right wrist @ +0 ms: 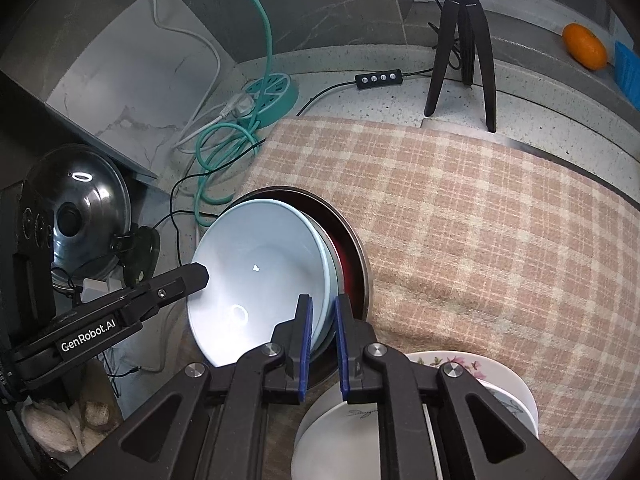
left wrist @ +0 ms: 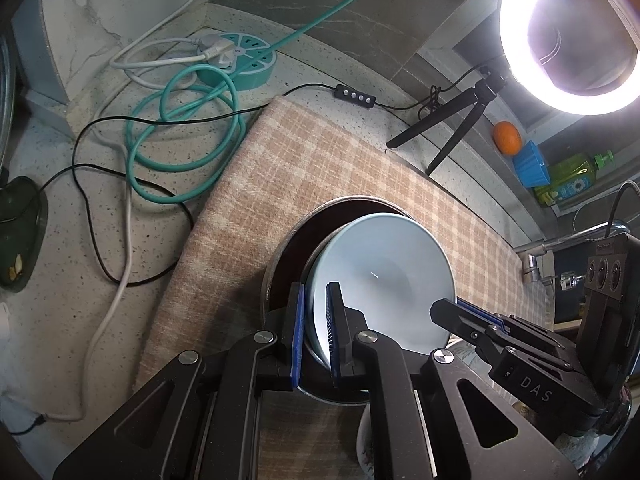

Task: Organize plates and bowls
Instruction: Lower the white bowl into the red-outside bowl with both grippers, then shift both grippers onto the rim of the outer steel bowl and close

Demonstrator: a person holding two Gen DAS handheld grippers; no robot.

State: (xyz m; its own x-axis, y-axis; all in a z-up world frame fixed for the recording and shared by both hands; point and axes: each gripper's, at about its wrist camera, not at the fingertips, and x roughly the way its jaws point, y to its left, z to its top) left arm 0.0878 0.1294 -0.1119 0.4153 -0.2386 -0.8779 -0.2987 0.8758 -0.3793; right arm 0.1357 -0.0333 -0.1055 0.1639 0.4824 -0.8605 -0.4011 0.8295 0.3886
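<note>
A pale blue bowl (left wrist: 384,272) is held tilted over the checked cloth; a second pale blue rim (right wrist: 329,276) lies against its back. Behind it a metal bowl with a dark red inside (left wrist: 280,256) also tilts. My left gripper (left wrist: 318,300) is shut on the bowls' rim at one side. My right gripper (right wrist: 322,312) is shut on the rim at the opposite side; its fingers (left wrist: 452,312) show in the left wrist view. White floral bowls (right wrist: 500,384) stand on the cloth below my right gripper.
A checked cloth (right wrist: 480,220) covers the counter. A teal power strip (left wrist: 244,56) with coiled cables lies behind it. A ring light (left wrist: 568,36) on a black tripod (right wrist: 464,40), an orange (right wrist: 584,46), a pot lid (right wrist: 80,216) and a faucet (left wrist: 536,256) stand around.
</note>
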